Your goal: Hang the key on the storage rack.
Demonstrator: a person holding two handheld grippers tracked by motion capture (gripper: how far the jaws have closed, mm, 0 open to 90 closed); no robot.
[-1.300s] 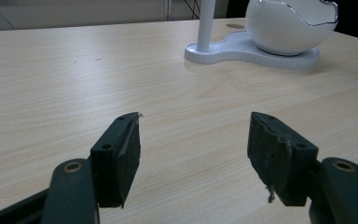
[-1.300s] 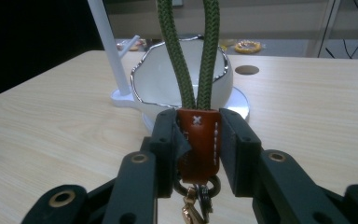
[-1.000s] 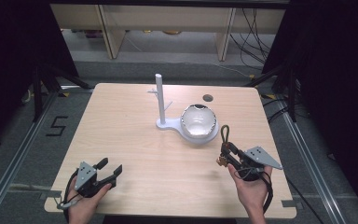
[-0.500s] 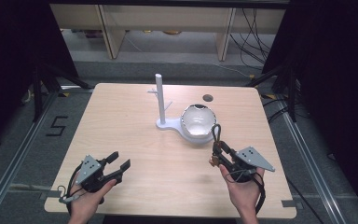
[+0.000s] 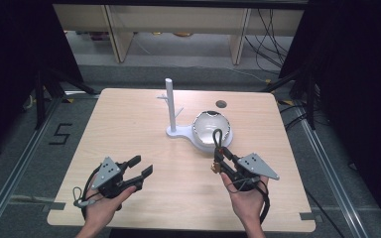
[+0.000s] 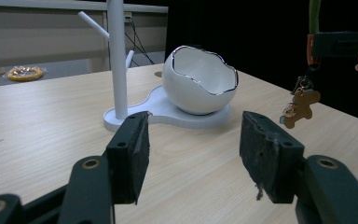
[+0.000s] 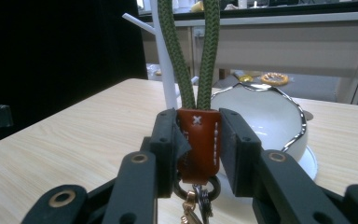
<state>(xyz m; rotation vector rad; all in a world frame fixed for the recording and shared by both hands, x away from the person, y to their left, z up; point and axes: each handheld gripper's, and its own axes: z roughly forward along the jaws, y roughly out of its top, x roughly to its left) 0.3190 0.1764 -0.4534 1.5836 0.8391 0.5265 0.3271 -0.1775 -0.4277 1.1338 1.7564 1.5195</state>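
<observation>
Two grippers over near table edge. Right gripper [image 7: 198, 144]: jaws clamped on brown leather tab of keychain [image 7: 199, 140], green cord loop standing up, gingerbread charm [image 6: 300, 107] dangling below, clear of tabletop. Left gripper [image 6: 193, 144]: jaws apart, just been closing, nothing between. Beyond: white eggshell bowl [image 5: 212, 129] on white base, peg stand [image 5: 170, 101] beside, wooden table [image 5: 129, 119] beneath.

I count two hand-held grippers — left hand-held gripper [image 5: 140, 169], right hand-held gripper [image 5: 219, 159]. One keychain [image 7: 199, 140] with one green cord loop and one bear-shaped charm [image 6: 299, 108]. One white eggshell-shaped bowl [image 5: 210, 127], one white peg stand [image 5: 170, 103] — all over one desk [image 5: 129, 124].
</observation>
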